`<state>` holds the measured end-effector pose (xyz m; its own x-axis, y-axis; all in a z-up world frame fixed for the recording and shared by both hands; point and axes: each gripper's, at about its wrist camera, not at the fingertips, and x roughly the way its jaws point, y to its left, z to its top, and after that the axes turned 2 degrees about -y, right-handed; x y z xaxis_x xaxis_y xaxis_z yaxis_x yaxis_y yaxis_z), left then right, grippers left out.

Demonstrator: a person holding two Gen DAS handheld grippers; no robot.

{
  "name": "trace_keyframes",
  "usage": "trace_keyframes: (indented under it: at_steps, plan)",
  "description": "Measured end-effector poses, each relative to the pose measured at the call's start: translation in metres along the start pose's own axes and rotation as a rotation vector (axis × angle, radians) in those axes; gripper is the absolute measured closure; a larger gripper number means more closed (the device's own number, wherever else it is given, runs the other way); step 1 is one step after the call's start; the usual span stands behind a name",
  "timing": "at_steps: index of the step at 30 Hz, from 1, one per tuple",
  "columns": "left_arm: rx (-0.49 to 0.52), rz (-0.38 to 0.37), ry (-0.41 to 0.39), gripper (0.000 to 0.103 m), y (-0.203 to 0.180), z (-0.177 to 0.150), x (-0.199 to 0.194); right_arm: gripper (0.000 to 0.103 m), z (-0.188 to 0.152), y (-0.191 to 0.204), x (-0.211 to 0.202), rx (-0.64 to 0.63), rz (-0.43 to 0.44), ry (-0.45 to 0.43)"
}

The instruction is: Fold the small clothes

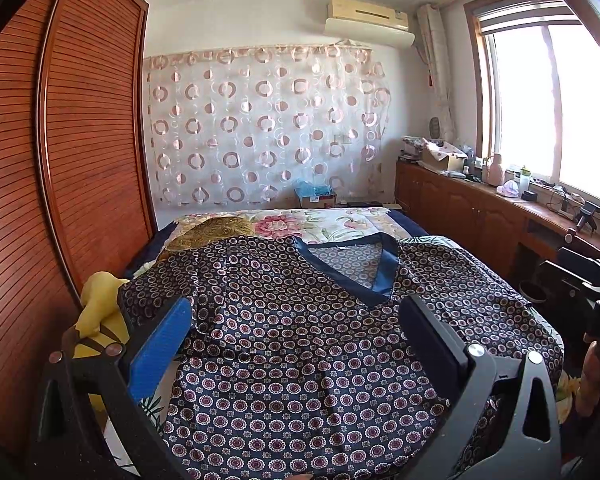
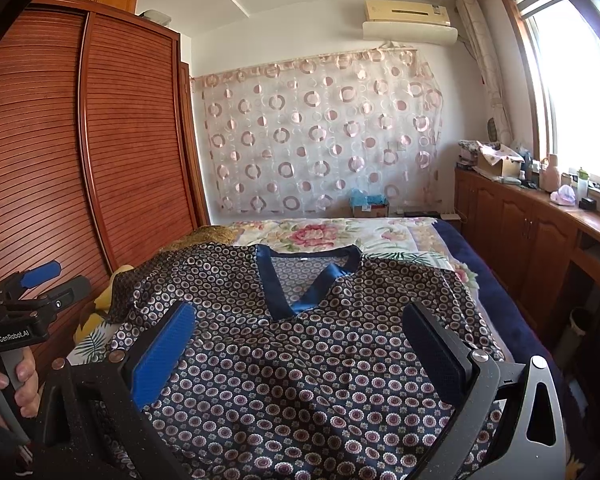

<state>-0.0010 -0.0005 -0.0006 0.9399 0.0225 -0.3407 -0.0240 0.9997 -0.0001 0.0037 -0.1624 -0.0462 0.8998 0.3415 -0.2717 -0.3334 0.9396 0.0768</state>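
A dark navy V-neck top with a small circle print [image 1: 300, 340] lies spread face up on the bed, blue collar [image 1: 350, 270] toward the far end. It also fills the right wrist view [image 2: 300, 360]. Its left sleeve looks folded in over the body. My left gripper [image 1: 296, 320] is open, fingers wide apart above the top's lower body, holding nothing. My right gripper [image 2: 300, 328] is open too, hovering over the top's middle, empty. The left gripper also shows at the left edge of the right wrist view [image 2: 40, 284].
The bed [image 2: 340, 236] has a floral cover. A yellow soft toy [image 1: 98, 308] sits at its left edge beside the louvred wooden wardrobe [image 1: 60, 160]. Wooden cabinets with clutter [image 1: 480, 200] run under the window on the right. A gold cushion [image 1: 216, 228] lies beyond the top.
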Motion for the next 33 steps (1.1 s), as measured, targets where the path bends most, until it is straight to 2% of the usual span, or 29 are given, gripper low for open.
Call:
trace_keyframes:
  at_steps: [33]
  plan:
    - [0.005,-0.002,-0.014,0.000,-0.0055,0.0045,-0.0029,0.000,0.0022,-0.0007,-0.0025,0.005,-0.001,-0.014]
